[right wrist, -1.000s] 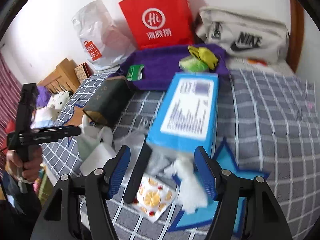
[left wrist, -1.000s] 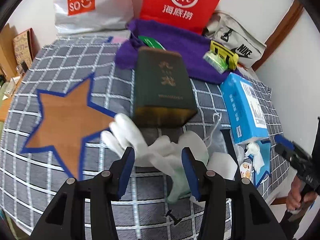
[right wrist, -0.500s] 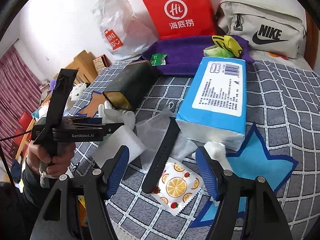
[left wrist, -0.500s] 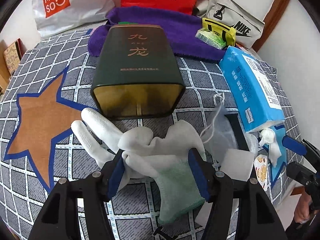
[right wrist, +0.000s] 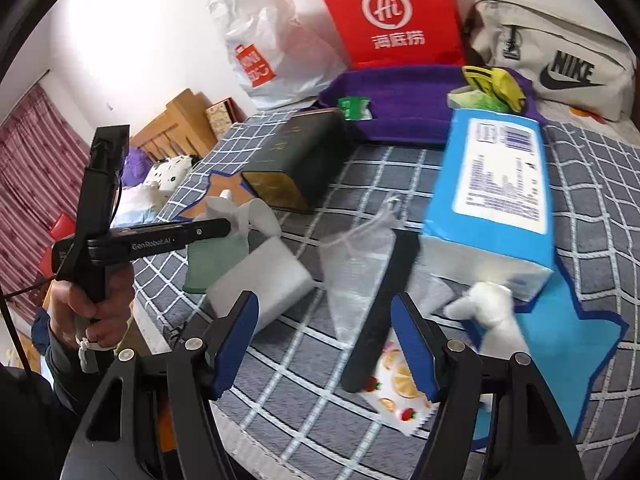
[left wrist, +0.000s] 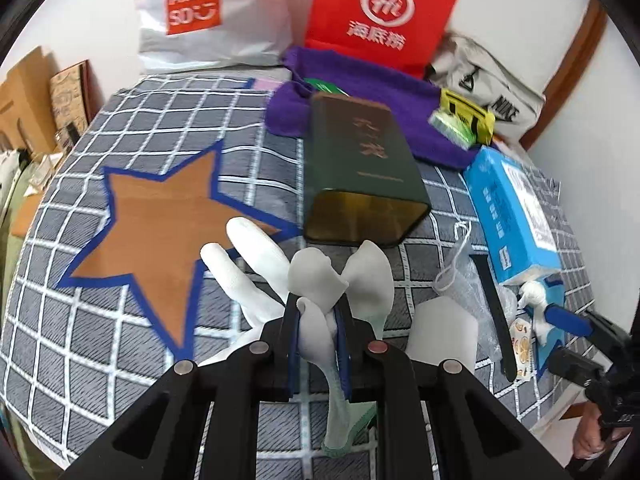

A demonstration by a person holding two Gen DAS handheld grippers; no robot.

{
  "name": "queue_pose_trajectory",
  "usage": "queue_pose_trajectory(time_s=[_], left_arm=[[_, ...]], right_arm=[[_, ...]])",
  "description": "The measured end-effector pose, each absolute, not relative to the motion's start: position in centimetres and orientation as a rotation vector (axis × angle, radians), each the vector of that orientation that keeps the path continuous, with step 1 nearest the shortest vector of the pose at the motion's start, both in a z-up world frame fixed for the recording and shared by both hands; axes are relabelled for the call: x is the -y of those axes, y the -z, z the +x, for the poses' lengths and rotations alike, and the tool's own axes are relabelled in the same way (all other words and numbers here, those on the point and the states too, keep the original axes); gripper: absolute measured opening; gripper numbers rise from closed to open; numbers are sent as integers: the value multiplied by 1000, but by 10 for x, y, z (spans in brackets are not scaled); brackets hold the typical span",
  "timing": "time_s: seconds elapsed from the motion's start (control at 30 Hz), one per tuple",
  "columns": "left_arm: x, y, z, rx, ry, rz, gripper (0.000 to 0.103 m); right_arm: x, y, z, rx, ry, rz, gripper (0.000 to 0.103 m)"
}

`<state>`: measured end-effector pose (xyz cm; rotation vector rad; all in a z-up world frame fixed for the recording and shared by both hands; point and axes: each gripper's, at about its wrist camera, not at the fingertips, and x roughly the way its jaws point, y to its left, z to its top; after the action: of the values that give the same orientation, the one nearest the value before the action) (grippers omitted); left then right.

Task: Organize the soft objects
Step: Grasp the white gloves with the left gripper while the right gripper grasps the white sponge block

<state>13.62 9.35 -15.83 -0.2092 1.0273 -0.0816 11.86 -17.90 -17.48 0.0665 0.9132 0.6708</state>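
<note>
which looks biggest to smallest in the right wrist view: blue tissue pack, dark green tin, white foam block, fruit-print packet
1. blue tissue pack
2. dark green tin
3. white foam block, close to the tin; nearer the camera, so unsure
4. fruit-print packet, partly hidden

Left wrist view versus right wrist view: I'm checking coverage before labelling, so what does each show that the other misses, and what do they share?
Only the left wrist view shows the left gripper shut on the white glove from between its fingers, plus the whole orange star patch.

Only the right wrist view shows the right gripper open over the black strap, and the fruit-print packet unobstructed.

Both show the dark green tin, blue tissue pack, white foam block and red bag.
</note>
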Motion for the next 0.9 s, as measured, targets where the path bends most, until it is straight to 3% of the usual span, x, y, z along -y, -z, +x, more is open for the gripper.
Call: queue_pose_trajectory(time_s=[0.13,0.23,0.37,0.9], left_arm=[[-106,162,133,-1027,44,-229,15],[-113,173,132,-1050,30,-240,15],[-114,181,131,-1067,50,-254,15],[-118,188,129,-1062,97,-269,17]], right_arm=[[156,178,117,-936,-701,29,70],[140,182,112,-937,-706,-12,83],[119,185,110,-914,-709,-45,91],[64,225,122,-1014,-611,-151,92]])
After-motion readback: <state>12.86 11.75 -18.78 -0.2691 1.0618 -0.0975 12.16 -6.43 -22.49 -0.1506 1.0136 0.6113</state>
